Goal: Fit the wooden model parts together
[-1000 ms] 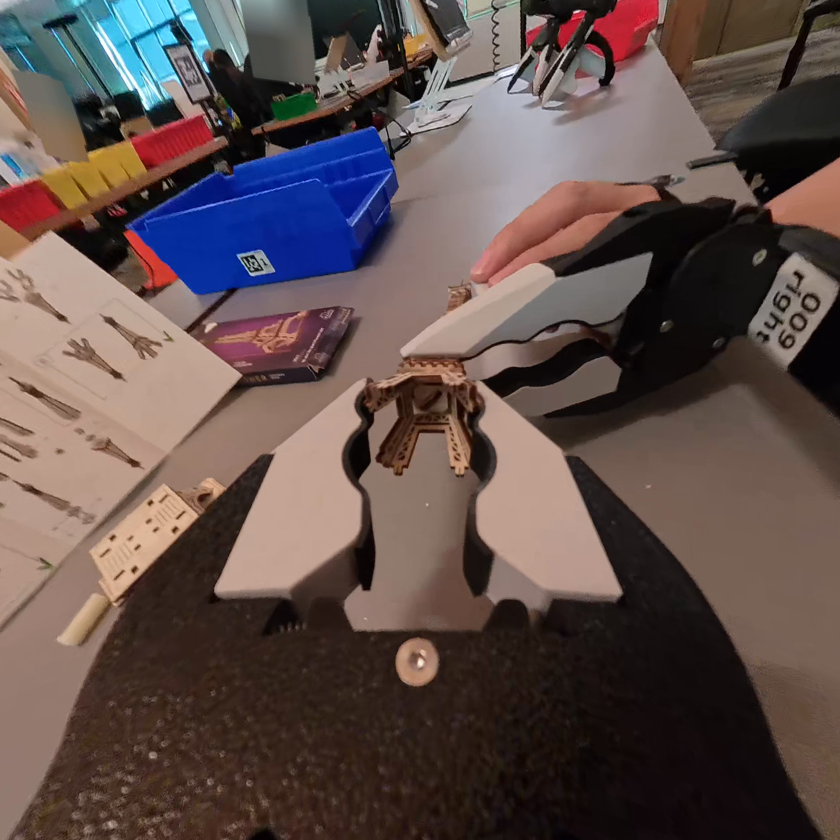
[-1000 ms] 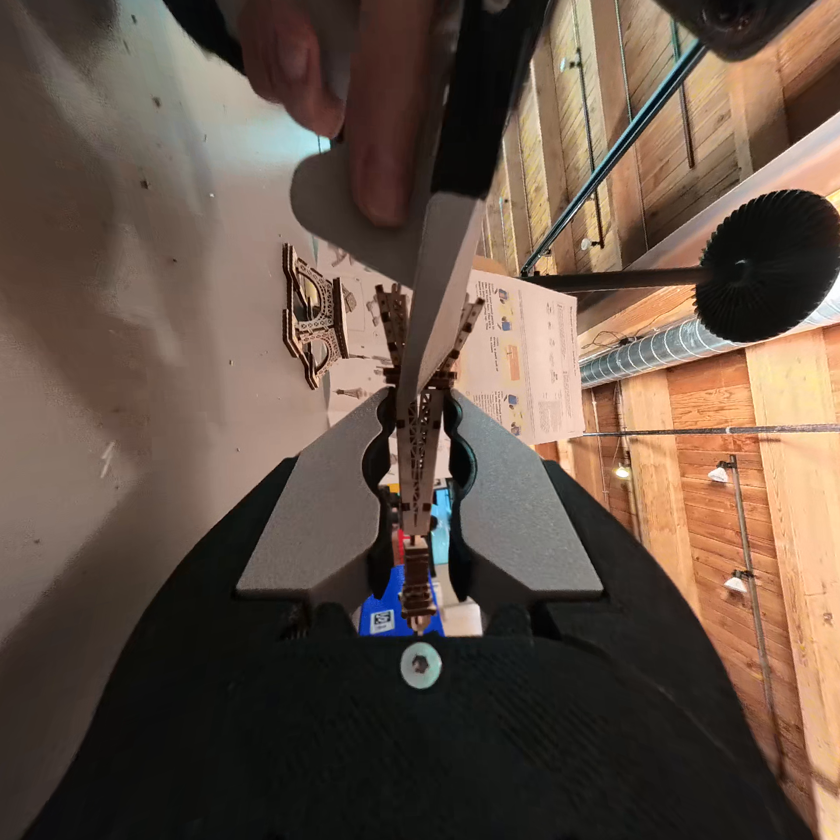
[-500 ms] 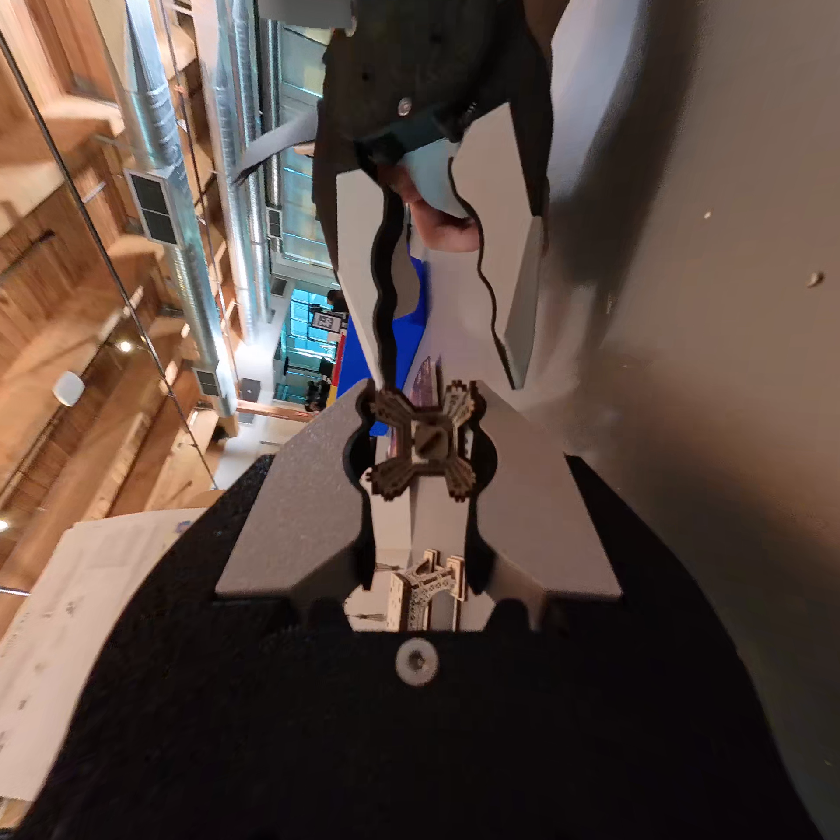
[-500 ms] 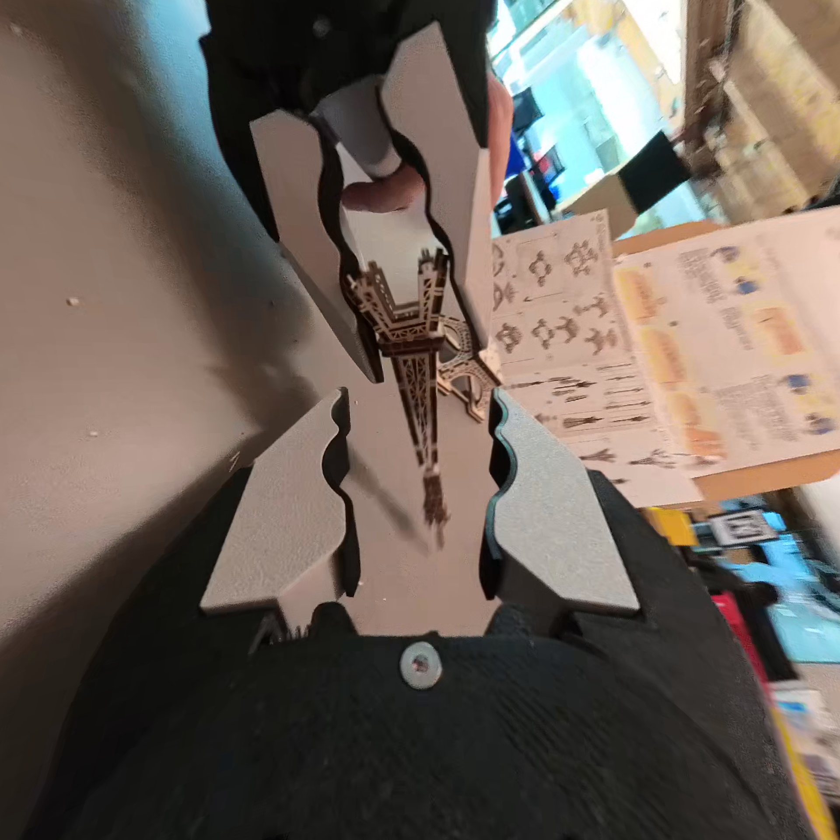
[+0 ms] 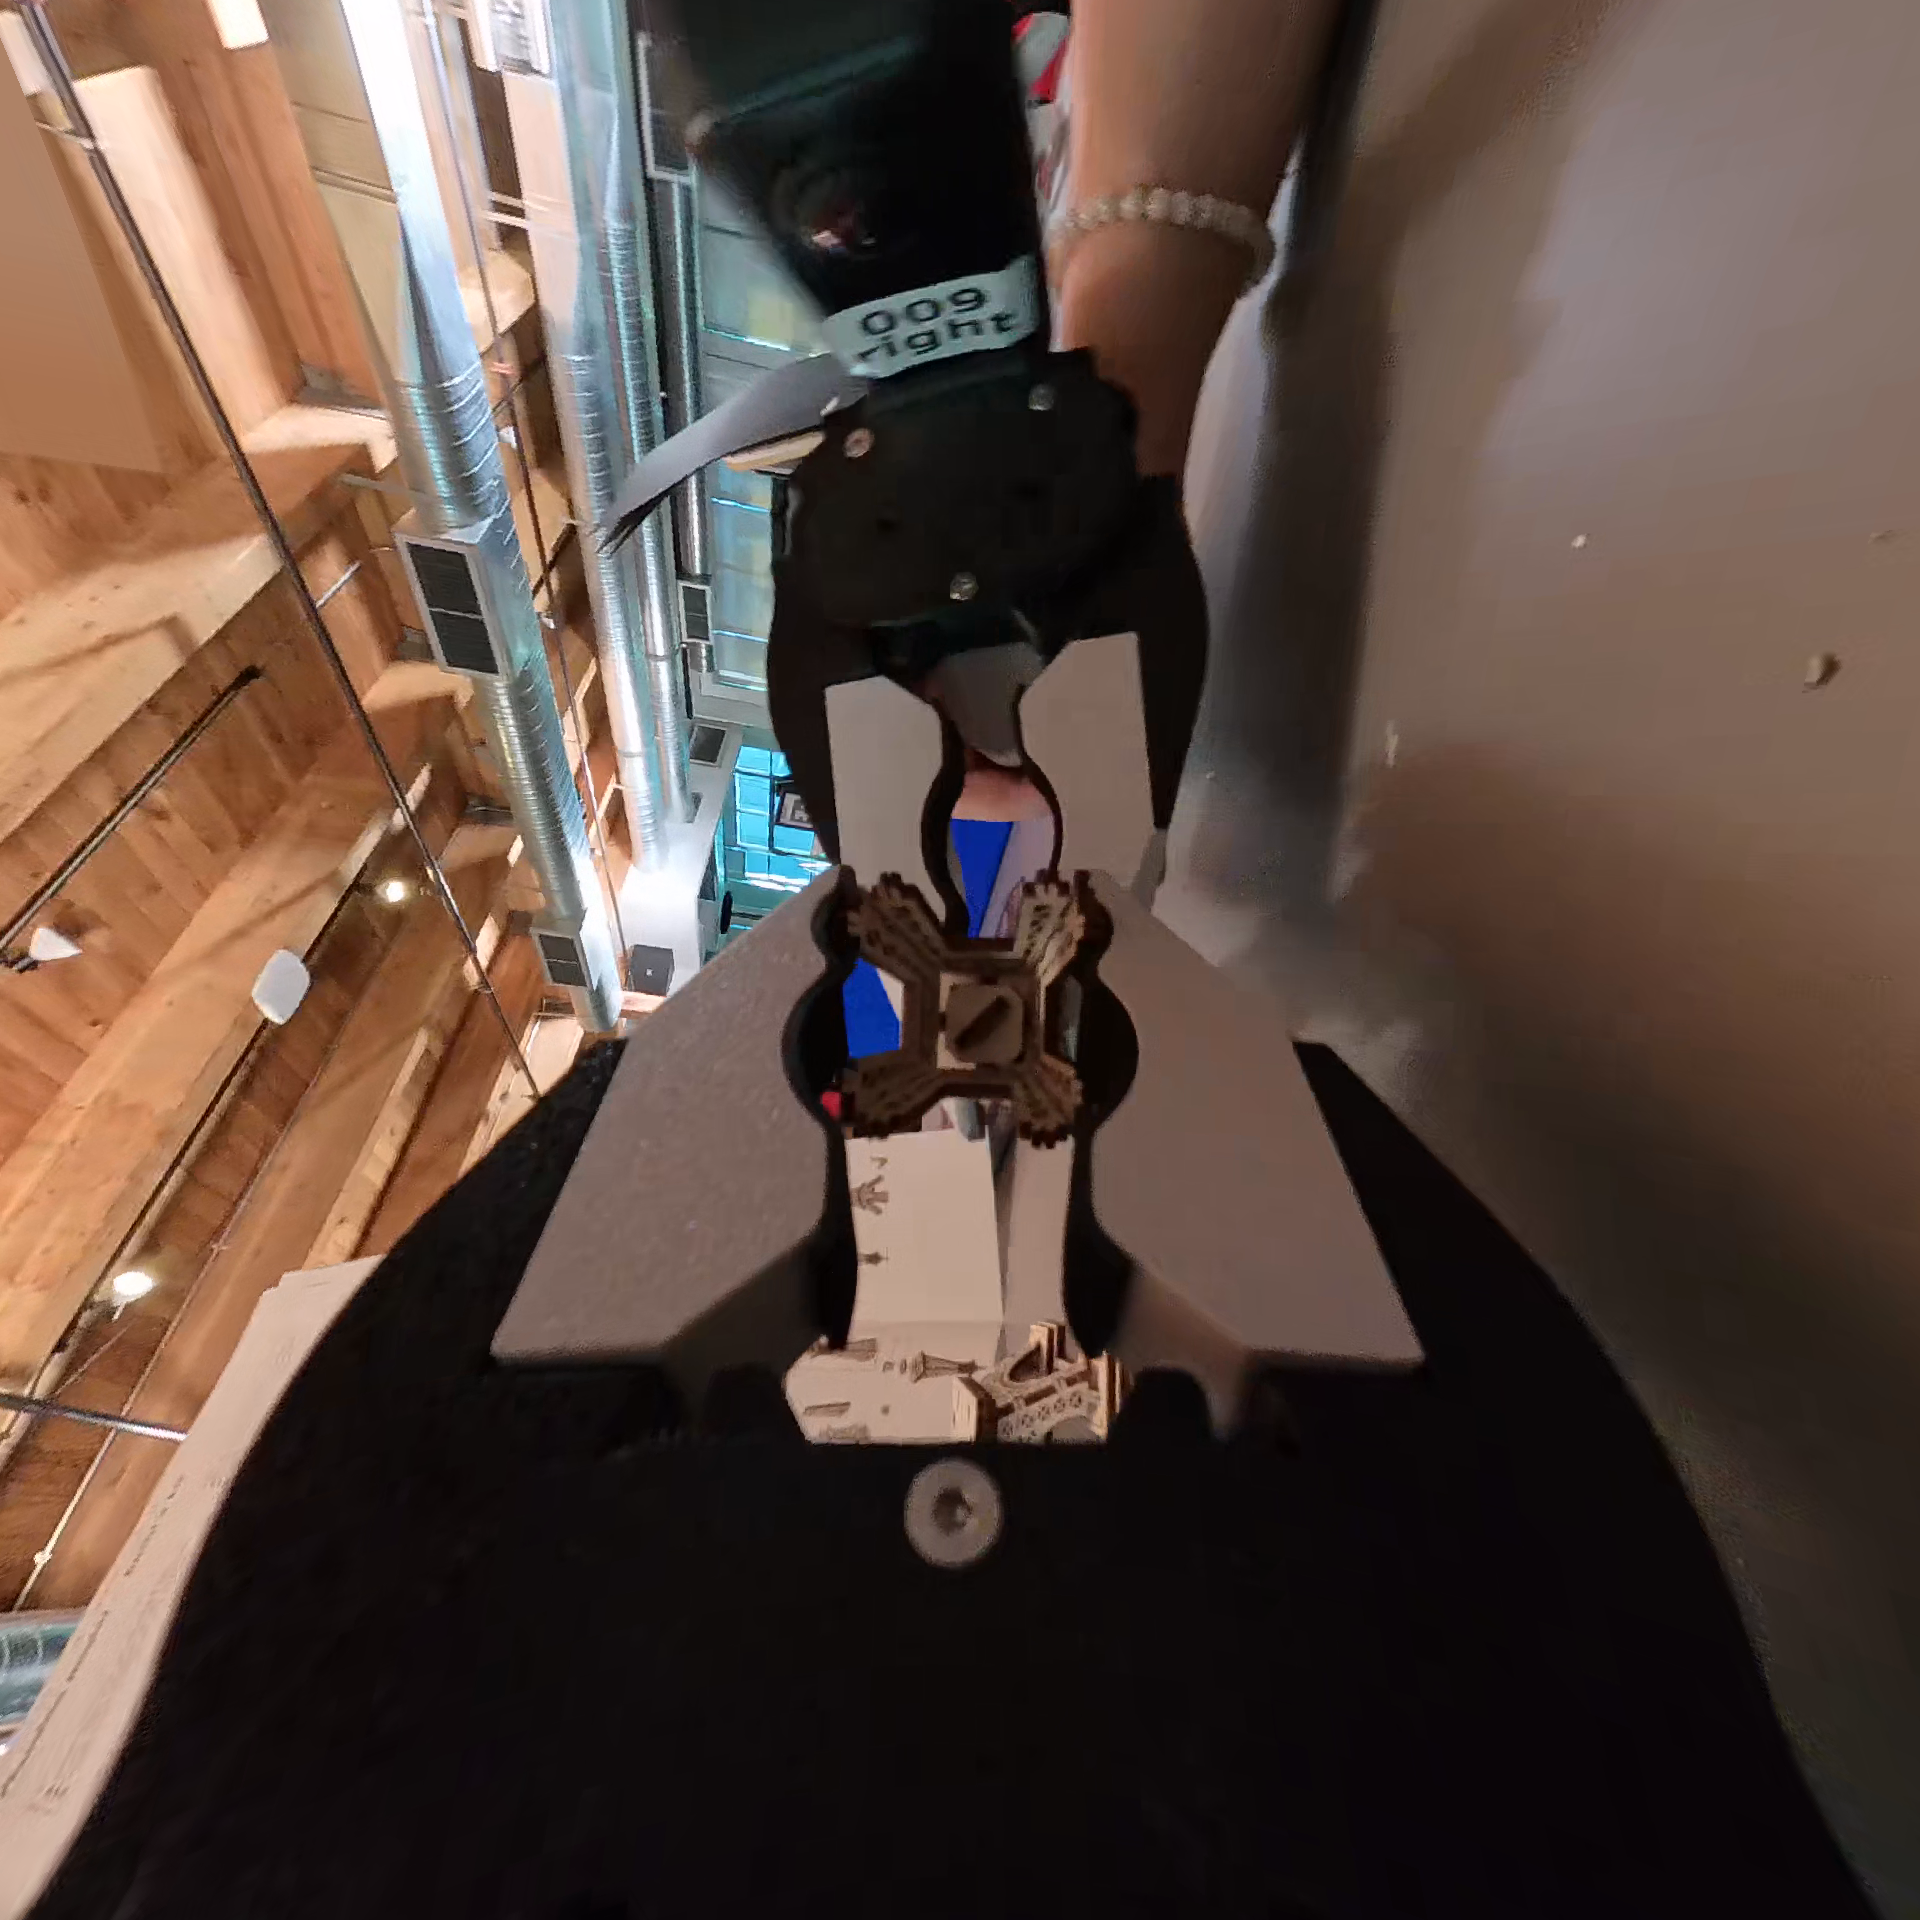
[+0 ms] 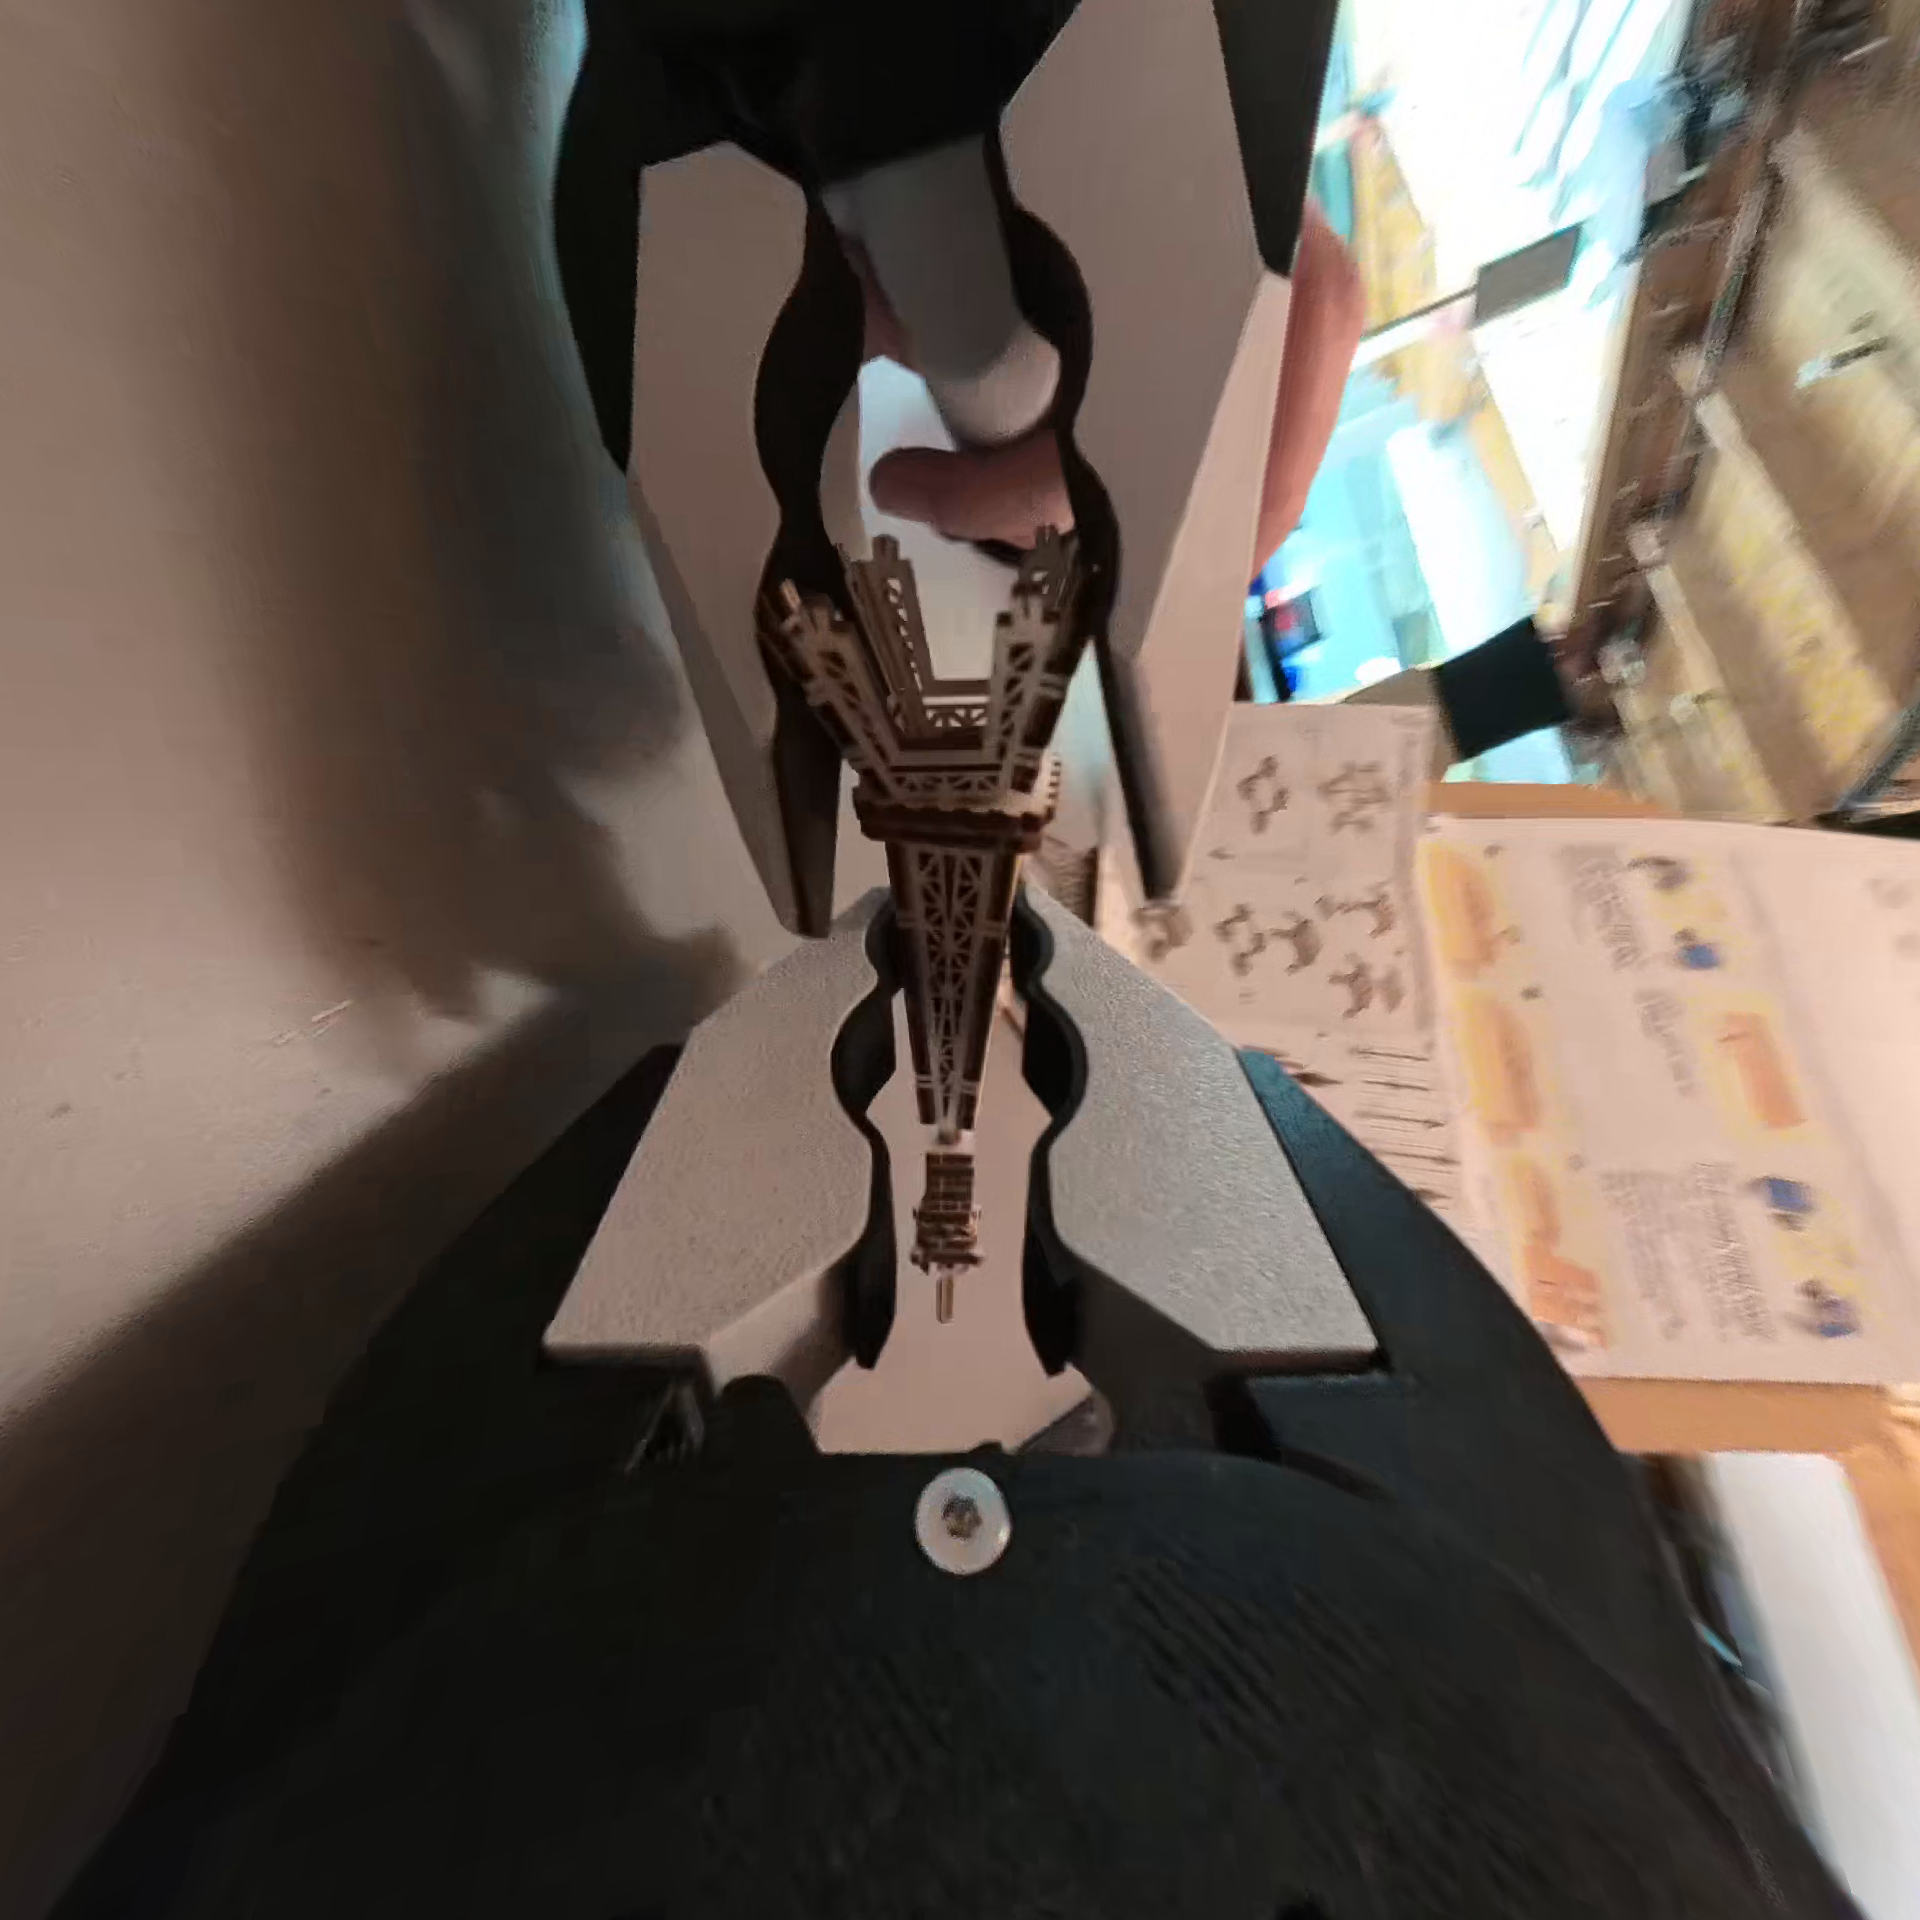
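Note:
A wooden lattice tower piece is held between both grippers above the grey table (image 5: 1610, 727). My left gripper (image 5: 966, 935) is shut on its four splayed legs (image 5: 971, 1023), seen end-on as a cross. My right gripper (image 6: 951, 925) faces it tip to tip and is shut on the tapered shaft (image 6: 951, 997), with the spire (image 6: 943, 1216) pointing back between its fingers. In the right wrist view the left gripper (image 6: 966, 831) grips the legs (image 6: 914, 675). In the left wrist view the right gripper (image 5: 992, 821) is just beyond the legs. A separate arched wooden base (image 5: 1049, 1387) lies on the table.
Printed instruction sheets (image 6: 1558, 1039) lie on the table beside the grippers, and also show in the left wrist view (image 5: 914, 1226). A blue bin (image 5: 977, 862) shows through the gap behind the tower. A person's hand (image 6: 966, 499) holds the left gripper. My right fingertips sit around 6 cm from my left ones.
The right gripper let go of the tower half a second ago and has now closed on its shaft again. Both grippers have drawn closer, tip to tip. The left kept hold of the legs.

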Tool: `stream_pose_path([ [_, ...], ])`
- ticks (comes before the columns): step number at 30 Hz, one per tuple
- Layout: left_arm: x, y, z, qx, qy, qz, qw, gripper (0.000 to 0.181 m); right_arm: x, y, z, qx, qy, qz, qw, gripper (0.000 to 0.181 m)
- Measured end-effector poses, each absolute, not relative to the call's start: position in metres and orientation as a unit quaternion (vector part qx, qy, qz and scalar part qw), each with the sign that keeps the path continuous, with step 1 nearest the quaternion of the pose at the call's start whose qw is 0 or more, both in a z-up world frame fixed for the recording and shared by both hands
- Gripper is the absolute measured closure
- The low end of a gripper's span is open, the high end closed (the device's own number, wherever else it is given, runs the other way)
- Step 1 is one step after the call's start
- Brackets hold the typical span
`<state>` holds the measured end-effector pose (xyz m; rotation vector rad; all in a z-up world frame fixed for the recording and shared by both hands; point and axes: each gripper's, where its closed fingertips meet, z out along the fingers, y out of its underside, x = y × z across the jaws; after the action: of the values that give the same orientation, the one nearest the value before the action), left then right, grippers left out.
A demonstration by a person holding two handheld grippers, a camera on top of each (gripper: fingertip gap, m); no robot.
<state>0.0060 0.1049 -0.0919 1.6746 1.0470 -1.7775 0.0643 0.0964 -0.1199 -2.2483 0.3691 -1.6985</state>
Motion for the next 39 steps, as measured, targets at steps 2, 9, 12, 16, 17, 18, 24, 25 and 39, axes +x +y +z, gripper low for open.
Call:
stream_pose_path([
  [2,0.013,0.102,-0.085,0.589,0.408,-0.656,0.237,0.132,0.068,0.095,-0.110,-0.759,0.116,-0.629,0.121,0.166],
  [9,0.029,0.110,-0.047,0.462,0.521,-0.716,0.042,0.130,0.063,0.056,-0.077,-0.678,0.137,-0.722,0.012,0.166],
  [12,0.038,0.109,-0.032,0.403,0.549,-0.732,-0.027,0.138,0.061,0.046,-0.075,-0.669,0.144,-0.729,-0.013,0.166],
  [16,0.057,0.097,-0.047,0.388,0.602,-0.698,0.001,0.149,0.061,0.048,-0.071,-0.659,0.132,-0.740,-0.029,0.166],
  [17,0.056,0.096,-0.054,0.394,0.616,-0.682,-0.006,0.149,0.062,0.049,-0.069,-0.656,0.128,-0.743,-0.034,0.166],
  [18,0.055,0.095,-0.060,0.396,0.630,-0.668,-0.011,0.150,0.062,0.050,-0.069,-0.655,0.126,-0.744,-0.038,0.166],
  [24,0.051,0.095,-0.075,0.417,0.638,-0.647,-0.009,0.171,0.066,0.056,-0.077,-0.670,0.107,-0.733,-0.054,0.166],
  [25,0.051,0.095,-0.078,0.423,0.639,-0.642,-0.003,0.171,0.067,0.057,-0.080,-0.674,0.104,-0.729,-0.057,0.166],
  [39,0.039,0.105,-0.057,0.476,0.537,-0.687,0.118,0.172,0.053,0.075,-0.048,-0.598,0.009,-0.791,-0.125,0.166],
])
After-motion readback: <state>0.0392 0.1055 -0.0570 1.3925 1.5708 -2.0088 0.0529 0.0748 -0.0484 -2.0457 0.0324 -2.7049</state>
